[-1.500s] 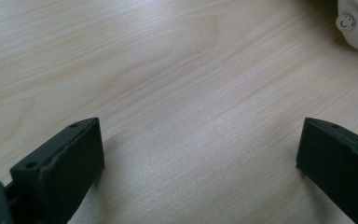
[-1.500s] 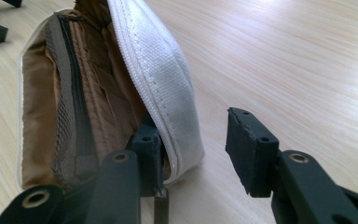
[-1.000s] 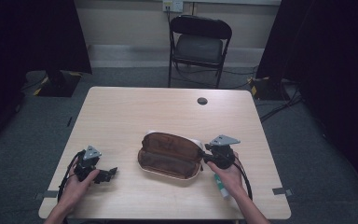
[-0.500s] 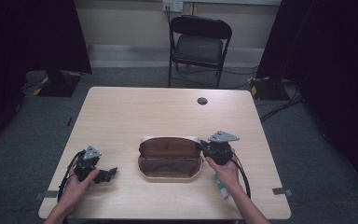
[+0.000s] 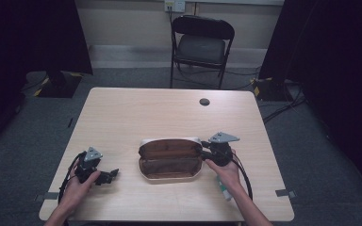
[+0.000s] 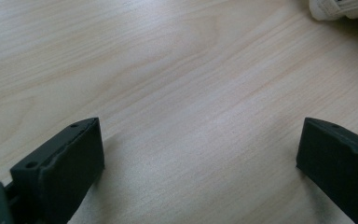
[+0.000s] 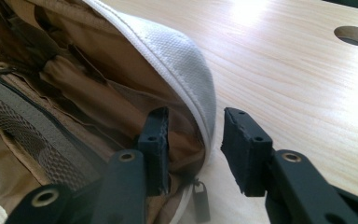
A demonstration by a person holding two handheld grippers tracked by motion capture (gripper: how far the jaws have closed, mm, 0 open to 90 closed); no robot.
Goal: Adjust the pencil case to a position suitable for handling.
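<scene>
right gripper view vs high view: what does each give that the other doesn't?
Right gripper view adds: mesh pocket and zipper pull inside the pouch, and its white rim standing between the fingers of the right gripper. Those fingers have just been opening, and a gap shows at the outer one.
High view adds: left gripper left of the pouch and apart from it, folding chair behind the table.
Shared: open pouch, right gripper at its right end, table hole.
</scene>
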